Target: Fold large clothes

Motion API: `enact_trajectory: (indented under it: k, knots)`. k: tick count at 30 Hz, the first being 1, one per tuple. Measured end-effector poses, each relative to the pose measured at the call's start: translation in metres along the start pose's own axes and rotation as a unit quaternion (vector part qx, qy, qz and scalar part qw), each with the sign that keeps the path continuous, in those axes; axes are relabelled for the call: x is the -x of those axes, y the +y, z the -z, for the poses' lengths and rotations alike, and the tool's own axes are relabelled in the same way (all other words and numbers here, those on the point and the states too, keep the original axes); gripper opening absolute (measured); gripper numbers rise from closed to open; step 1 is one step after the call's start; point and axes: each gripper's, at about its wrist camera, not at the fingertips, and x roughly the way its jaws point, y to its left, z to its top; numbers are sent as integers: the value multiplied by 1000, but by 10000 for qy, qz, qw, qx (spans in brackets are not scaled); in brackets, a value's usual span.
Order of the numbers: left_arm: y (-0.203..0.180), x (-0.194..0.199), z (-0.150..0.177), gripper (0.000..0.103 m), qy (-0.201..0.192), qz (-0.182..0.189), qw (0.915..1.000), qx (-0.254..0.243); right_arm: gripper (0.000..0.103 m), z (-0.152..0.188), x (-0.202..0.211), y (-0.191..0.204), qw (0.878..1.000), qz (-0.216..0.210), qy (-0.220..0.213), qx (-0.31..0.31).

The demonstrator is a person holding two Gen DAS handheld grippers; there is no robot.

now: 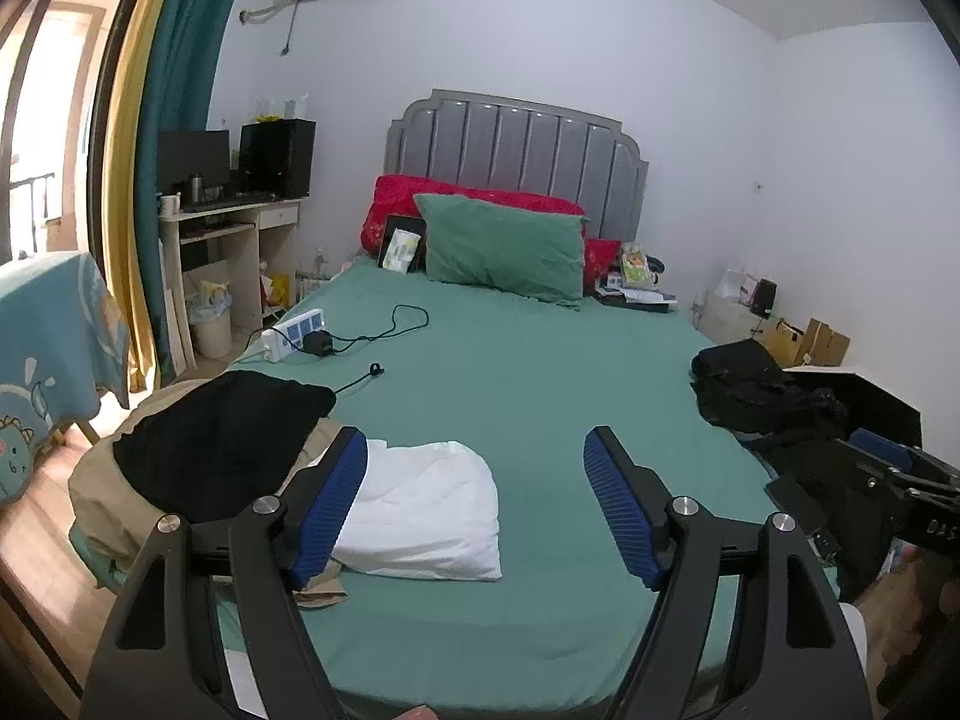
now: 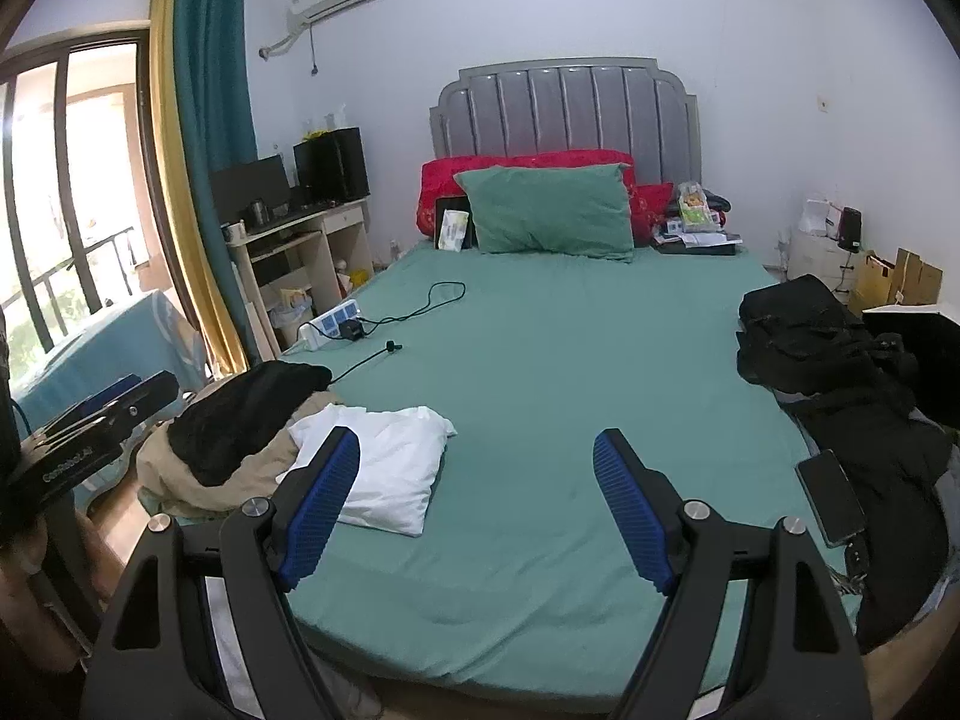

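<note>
A folded white garment (image 1: 429,510) (image 2: 384,468) lies near the foot of the green bed (image 1: 540,372) (image 2: 570,360), at its left. Beside it, a folded black garment (image 1: 216,438) (image 2: 246,414) rests on a beige one (image 1: 96,498) (image 2: 180,480). A heap of black clothes (image 1: 762,396) (image 2: 828,360) lies at the bed's right edge. My left gripper (image 1: 474,510) is open and empty above the bed's foot, its left pad over the white garment. My right gripper (image 2: 477,504) is open and empty, also above the bed's foot.
A power strip (image 1: 294,330) (image 2: 330,321) with a black cable lies on the bed's left. Green and red pillows (image 1: 504,246) (image 2: 552,210) sit at the headboard. A phone (image 2: 831,498) lies by the black heap. A desk (image 1: 228,228) stands left, boxes (image 2: 900,279) right.
</note>
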Motion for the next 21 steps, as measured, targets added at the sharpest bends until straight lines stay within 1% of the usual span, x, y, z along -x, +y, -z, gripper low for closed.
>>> enact_trajectory:
  k: [8, 13, 21]
  knots:
    - [0, -10, 8, 78, 125, 139, 9998, 30, 80, 7, -14, 0, 9999, -65, 89, -76]
    - [0, -17, 11, 78, 204, 98, 9997, 2, 80, 11, -23, -1, 9997, -88, 199, -93]
    - [-2, -21, 11, 78, 209, -30, 9998, -51, 80, 11, -27, 1, 9996, -97, 260, -74]
